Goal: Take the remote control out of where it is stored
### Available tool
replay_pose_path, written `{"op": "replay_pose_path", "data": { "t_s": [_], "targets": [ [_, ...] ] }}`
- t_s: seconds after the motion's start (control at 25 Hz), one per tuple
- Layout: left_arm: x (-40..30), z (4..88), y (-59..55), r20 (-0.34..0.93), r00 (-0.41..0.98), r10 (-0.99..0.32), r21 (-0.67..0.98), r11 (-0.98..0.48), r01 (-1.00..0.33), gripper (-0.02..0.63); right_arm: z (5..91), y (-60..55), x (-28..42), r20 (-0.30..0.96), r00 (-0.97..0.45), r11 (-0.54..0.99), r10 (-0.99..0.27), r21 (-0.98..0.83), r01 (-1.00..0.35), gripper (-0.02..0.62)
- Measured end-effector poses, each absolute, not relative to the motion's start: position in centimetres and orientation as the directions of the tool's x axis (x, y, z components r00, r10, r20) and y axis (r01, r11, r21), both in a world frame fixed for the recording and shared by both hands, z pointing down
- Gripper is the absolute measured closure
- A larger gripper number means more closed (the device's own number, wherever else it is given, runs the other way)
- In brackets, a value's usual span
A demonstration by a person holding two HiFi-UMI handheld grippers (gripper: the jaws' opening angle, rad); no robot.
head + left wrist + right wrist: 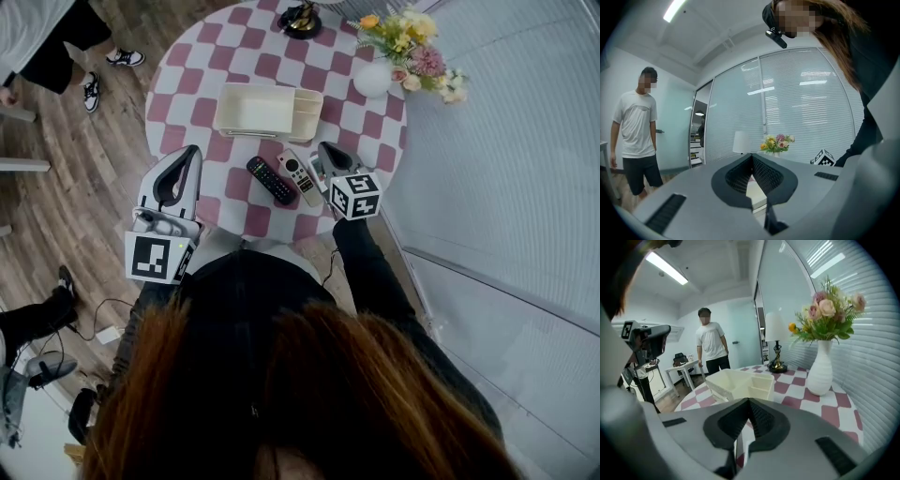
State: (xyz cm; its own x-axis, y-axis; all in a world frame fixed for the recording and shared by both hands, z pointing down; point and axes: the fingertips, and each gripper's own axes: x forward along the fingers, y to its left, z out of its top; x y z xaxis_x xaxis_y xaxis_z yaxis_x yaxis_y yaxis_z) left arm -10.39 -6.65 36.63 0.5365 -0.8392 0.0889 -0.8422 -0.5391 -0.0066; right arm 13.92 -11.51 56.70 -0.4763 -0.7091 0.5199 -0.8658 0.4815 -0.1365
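The right gripper is held pressed together and empty beside two remotes that lie outside their store.

Its jaws are seen closed on each other with nothing between them. The left gripper, well apart at 9 o'clock, is likewise shut on nothing. In the head view the white remote is found just beside the right gripper at 8 o'clock. The black remote is next to it. Both lie flat on the checked table, clear of the cream organiser at 11 o'clock. The taking-out is judged done. The right gripper is best drawn back along its own line, kept off the white remote's near end and away from the white vase at 1 o'clock.
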Motion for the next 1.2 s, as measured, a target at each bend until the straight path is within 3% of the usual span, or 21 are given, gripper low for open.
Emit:
{"op": "replay_pose_path", "data": {
  "t_s": [0.32,1.2],
  "targets": [
    [-10.2,36.8,-6.9,0.092,0.541,-0.836,0.001,-0.543,-0.840,0.597,49.7,-12.3,13.1,0.282,-0.497,0.498,-0.821,-0.071,-0.864,0.580],
    [-9.7,37.1,-8.0,0.083,0.564,-0.821,0.012,-0.566,-0.825,0.597,38.3,-9.1,9.4,0.150,-0.531,0.533,-0.834,-0.027,-0.846,0.580]
  ]
}}
